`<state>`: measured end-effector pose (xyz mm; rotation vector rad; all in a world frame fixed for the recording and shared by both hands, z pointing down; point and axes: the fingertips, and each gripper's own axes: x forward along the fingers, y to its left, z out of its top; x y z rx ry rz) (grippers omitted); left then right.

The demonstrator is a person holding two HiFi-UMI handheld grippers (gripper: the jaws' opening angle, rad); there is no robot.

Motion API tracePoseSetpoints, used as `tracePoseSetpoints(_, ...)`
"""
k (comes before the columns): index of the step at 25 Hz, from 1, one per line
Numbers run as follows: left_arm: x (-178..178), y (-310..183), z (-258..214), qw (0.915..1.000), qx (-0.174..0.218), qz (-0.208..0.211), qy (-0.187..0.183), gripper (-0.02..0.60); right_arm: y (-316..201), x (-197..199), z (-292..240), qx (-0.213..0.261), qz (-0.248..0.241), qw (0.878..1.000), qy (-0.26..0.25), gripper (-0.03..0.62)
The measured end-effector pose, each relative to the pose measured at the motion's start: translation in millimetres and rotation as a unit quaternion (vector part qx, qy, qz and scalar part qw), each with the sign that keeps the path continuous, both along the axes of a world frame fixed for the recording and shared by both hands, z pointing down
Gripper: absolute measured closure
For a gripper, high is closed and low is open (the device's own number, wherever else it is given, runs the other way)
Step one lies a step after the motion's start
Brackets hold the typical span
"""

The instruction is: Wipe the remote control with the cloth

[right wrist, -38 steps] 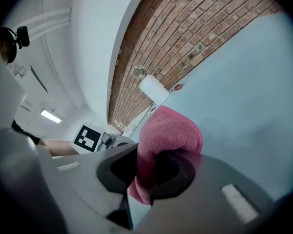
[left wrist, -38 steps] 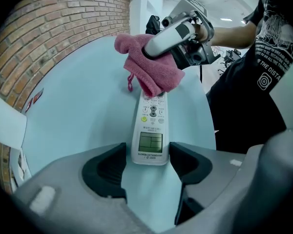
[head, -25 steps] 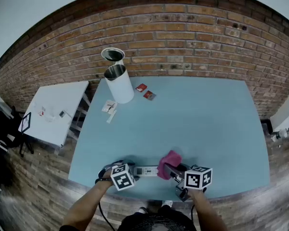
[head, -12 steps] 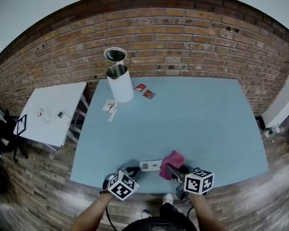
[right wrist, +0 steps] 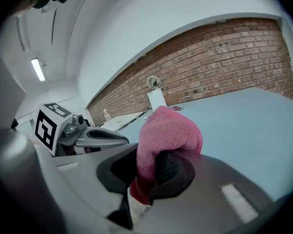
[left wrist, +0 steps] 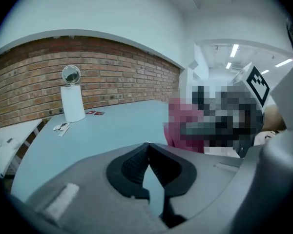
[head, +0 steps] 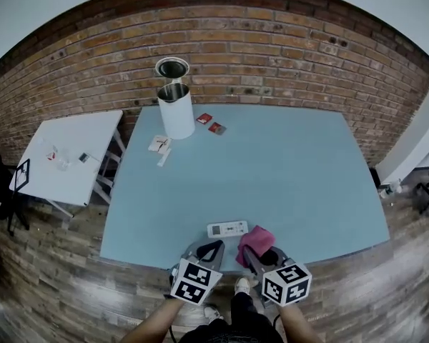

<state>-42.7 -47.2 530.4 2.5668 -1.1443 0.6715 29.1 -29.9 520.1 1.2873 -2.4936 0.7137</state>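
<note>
The white remote control [head: 227, 229] lies flat on the blue table [head: 272, 170] near its front edge, with nothing touching it. My left gripper [head: 212, 247] hovers just in front of the remote, lifted off the table; its jaws [left wrist: 147, 147] meet tip to tip with nothing between them. To its right, my right gripper [head: 262, 253] is shut on the pink cloth [head: 255, 239], which bulges out over the jaws [right wrist: 154, 163] in the right gripper view as a pink cloth [right wrist: 169, 132] lump. The cloth hangs beside the remote's right end, apart from it.
A white cylinder container [head: 176, 113] with a round raised lid [head: 172, 68] stands at the table's far left. Two red packets [head: 210, 123] and white paper scraps [head: 160, 147] lie near it. A white side table [head: 68, 161] stands left; a brick wall [head: 272, 56] runs behind.
The left gripper has let go of the remote's left end, shut its jaws and pulled back and up. The right gripper drew the cloth off the remote towards me.
</note>
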Motion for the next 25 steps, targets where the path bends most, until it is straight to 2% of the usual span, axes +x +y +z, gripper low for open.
tracePoseSetpoints(4, 10, 15, -5, 0.9993, 0.020, -0.021, 0.022, 0.586, 17, 2, -10, 0.038, 0.026, 0.998, 0.039, 0.533)
tracePoseSetpoints(11, 23, 42, -5, 0.9984, 0.013, -0.035, 0.042, 0.586, 39, 1, -13, 0.062, 0.053, 0.993, 0.084, 0.533)
tracePoseSetpoints(17, 19, 50, -17, 0.9959, 0.014, -0.057, 0.068, 0.591, 46, -2, -20, 0.076, 0.056, 0.991, 0.097, 0.533)
tracePoseSetpoints(25, 26, 55, -22, 0.9962, 0.019, -0.050, 0.068, 0.591, 49, -1, -28, 0.088, 0.055, 0.989, 0.109, 0.531)
